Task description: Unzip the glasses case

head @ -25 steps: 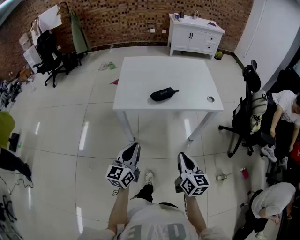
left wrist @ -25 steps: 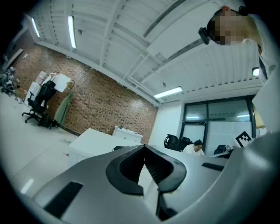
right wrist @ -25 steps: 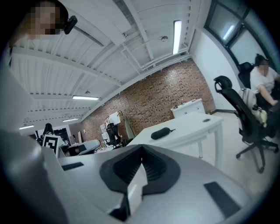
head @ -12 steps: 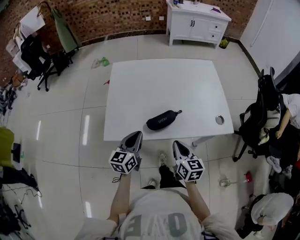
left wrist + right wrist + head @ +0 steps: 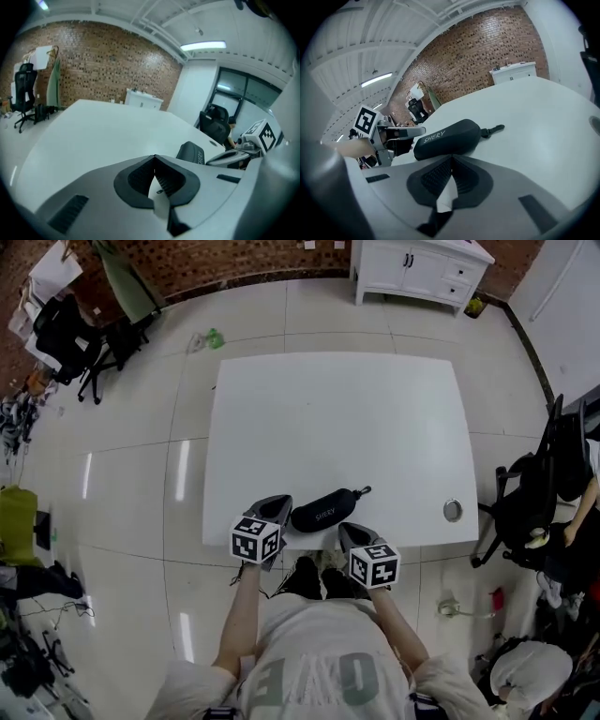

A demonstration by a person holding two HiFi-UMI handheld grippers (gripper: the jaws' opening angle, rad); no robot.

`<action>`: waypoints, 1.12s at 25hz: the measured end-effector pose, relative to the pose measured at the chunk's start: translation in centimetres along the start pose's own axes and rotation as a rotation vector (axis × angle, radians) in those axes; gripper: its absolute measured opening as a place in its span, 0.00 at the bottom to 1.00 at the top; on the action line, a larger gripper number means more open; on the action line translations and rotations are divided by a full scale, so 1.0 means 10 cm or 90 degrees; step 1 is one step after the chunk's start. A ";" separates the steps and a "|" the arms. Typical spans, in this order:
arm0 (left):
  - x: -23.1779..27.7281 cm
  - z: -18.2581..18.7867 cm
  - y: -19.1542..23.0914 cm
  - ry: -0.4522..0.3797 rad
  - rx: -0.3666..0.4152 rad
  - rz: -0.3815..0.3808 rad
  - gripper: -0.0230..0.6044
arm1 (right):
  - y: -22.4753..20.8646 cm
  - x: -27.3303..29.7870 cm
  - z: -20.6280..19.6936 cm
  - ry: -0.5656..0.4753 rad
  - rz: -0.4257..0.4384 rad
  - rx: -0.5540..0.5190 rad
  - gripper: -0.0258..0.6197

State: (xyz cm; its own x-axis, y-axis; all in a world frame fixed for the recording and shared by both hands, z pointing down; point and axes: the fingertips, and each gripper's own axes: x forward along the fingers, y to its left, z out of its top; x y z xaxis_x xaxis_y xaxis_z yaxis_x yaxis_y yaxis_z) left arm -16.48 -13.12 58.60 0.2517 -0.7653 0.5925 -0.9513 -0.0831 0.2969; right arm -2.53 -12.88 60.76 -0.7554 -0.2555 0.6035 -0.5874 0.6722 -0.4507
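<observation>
The black glasses case (image 5: 325,511) lies zipped shut near the front edge of the white table (image 5: 337,418), its zipper pull (image 5: 364,491) pointing right and away. My left gripper (image 5: 277,503) sits just left of the case, jaws shut and empty. My right gripper (image 5: 349,530) is at the table's front edge, just in front of the case's right end, also shut and empty. In the left gripper view the case (image 5: 192,152) shows to the right of the jaw tips (image 5: 154,157). In the right gripper view the case (image 5: 447,137) lies just beyond the tips (image 5: 452,158).
A round metal grommet (image 5: 453,511) is set in the table's front right corner. A black office chair (image 5: 534,507) stands right of the table. A white cabinet (image 5: 422,268) stands against the brick wall, and another chair (image 5: 66,334) at far left.
The view and both grippers have moved forward from the floor to the table's front edge. The grippers now flank the case, which has not moved on the table.
</observation>
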 end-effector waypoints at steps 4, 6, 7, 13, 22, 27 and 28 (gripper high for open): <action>0.16 -0.16 -0.07 0.102 -0.008 -0.055 0.03 | -0.15 0.27 0.31 -0.005 -0.010 -0.023 0.04; 0.14 -0.27 -0.19 0.133 0.002 -0.092 0.03 | -0.18 0.40 0.52 -0.020 -0.010 -0.037 0.04; 0.15 -0.32 -0.28 0.142 0.005 -0.111 0.03 | -0.19 0.46 0.62 -0.026 -0.006 -0.044 0.04; 0.40 -0.40 -0.76 0.152 0.015 -0.192 0.03 | -0.11 0.80 0.99 -0.028 0.021 -0.137 0.04; 0.22 0.34 -0.68 0.056 0.009 -0.185 0.03 | -0.16 0.22 1.01 -0.074 -0.034 -0.196 0.04; 0.50 0.37 -0.68 0.122 0.118 -0.161 0.03 | -0.19 -0.06 0.35 0.049 -0.044 -0.205 0.05; 0.53 0.35 -0.67 0.131 0.123 -0.159 0.03 | -0.16 -0.06 0.24 0.067 -0.037 -0.192 0.11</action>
State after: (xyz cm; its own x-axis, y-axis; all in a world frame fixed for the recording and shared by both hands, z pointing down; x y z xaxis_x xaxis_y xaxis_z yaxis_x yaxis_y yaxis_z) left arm -9.35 -18.89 57.12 0.4916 -0.5636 0.6638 -0.8674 -0.3841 0.3164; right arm -1.81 -15.46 59.51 -0.6792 -0.2366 0.6947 -0.5042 0.8383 -0.2074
